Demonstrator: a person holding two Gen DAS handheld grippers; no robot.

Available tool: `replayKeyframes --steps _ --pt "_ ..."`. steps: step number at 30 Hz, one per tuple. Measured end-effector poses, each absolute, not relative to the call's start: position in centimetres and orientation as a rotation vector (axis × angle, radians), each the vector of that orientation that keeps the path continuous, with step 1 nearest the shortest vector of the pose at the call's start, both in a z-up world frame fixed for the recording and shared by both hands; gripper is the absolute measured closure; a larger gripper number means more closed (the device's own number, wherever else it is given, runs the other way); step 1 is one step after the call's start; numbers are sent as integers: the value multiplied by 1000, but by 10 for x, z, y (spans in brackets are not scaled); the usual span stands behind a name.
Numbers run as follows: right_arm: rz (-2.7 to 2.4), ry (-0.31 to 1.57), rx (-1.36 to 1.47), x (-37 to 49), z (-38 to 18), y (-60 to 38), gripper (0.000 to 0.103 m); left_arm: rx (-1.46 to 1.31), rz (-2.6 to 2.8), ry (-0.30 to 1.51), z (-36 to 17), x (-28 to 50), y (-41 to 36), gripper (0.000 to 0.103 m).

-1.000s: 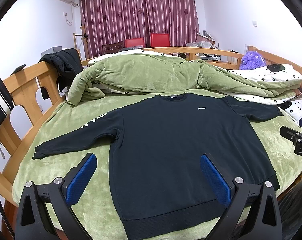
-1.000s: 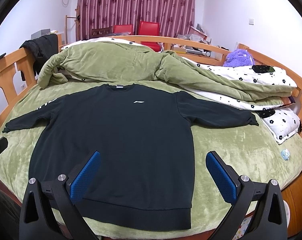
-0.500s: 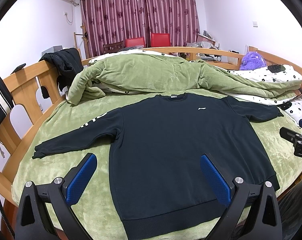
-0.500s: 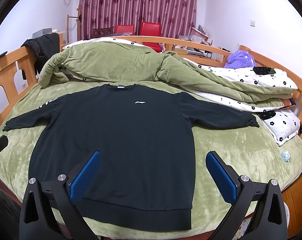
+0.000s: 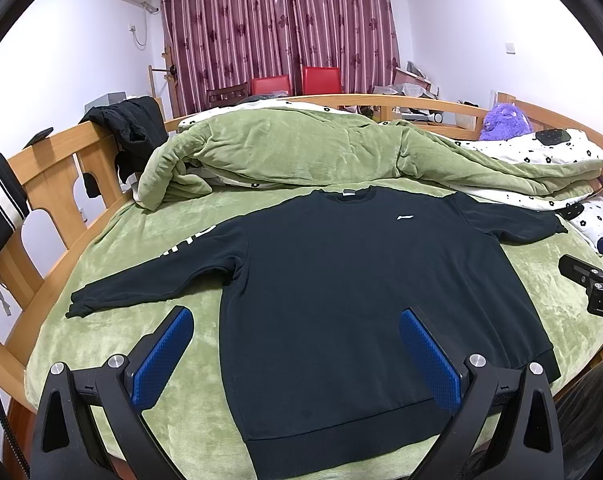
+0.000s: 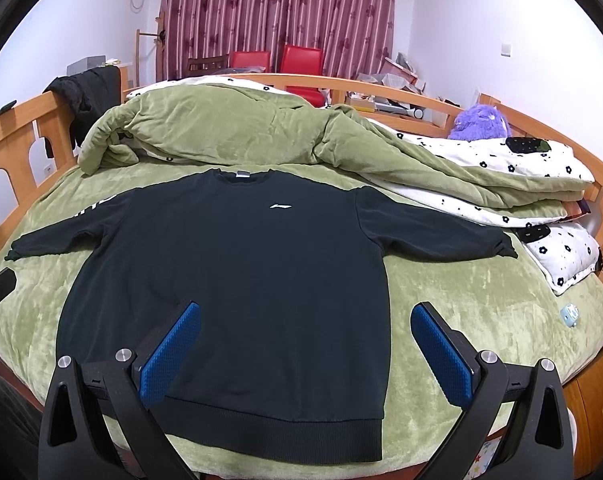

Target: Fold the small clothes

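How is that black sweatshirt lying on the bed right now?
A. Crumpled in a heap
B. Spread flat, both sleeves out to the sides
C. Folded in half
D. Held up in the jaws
B: the black sweatshirt lies flat on the green blanket, each sleeve stretched outward, nothing gripping it.

Black sweatshirt [image 6: 237, 272] flat on green bedspread [image 6: 481, 320], right hand-held gripper [image 6: 305, 344] spread wide above its hem.
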State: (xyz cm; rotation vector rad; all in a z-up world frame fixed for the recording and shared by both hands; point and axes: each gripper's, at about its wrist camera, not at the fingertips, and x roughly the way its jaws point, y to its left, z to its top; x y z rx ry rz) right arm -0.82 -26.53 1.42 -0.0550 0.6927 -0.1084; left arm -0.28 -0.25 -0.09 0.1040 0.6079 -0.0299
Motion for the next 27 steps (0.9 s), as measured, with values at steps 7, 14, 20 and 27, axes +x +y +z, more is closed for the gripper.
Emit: replayKeyframes --steps 7,14,20,27 --pt "-92 704 -18 -3 9 -275 0 101 -33 611 -1 -3 0 0" --pt "-70 688 -51 0 -1 -276 0 68 -30 620 -5 0 16 0" --pt "-49 748 -67 11 -18 -278 0 21 18 604 3 8 37 0" --pt "-67 758 -41 24 -20 -273 0 4 142 658 4 48 102 0"
